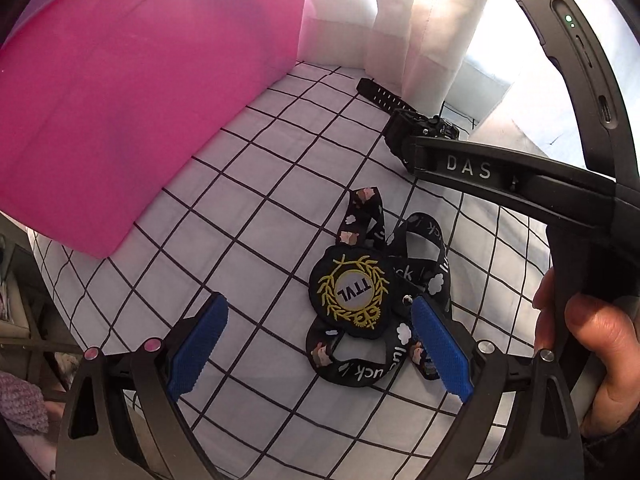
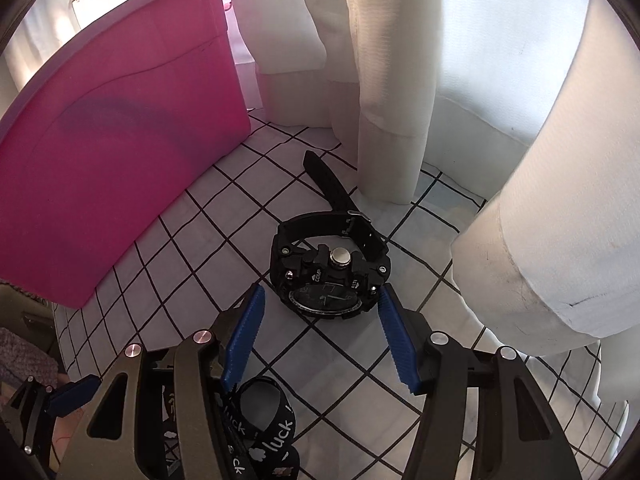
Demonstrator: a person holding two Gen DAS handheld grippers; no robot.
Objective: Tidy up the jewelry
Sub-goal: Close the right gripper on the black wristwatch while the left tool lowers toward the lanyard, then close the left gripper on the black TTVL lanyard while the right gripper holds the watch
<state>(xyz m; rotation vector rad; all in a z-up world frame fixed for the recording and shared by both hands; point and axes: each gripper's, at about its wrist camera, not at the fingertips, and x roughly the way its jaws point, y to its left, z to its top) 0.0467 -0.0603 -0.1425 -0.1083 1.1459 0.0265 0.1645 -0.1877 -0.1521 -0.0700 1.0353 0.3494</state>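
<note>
The black watch (image 2: 330, 276) is lying on the gridded cloth (image 2: 192, 240), framed between the right gripper's (image 2: 320, 322) blue pads (image 2: 244, 332), which are spread wide and not touching it. Over in the left view, the lanyard with its badge (image 1: 352, 292) is sat between the left gripper's (image 1: 320, 344) parted pads, nothing grasped. Both grippers are angled steeply down. A pink bin (image 2: 120, 152) is seen at ten o'clock; its contents can't be made out.

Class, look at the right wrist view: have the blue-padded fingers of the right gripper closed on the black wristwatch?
No: the right gripper stands open, its blue pads flanking the black wristwatch without touching it.
</note>
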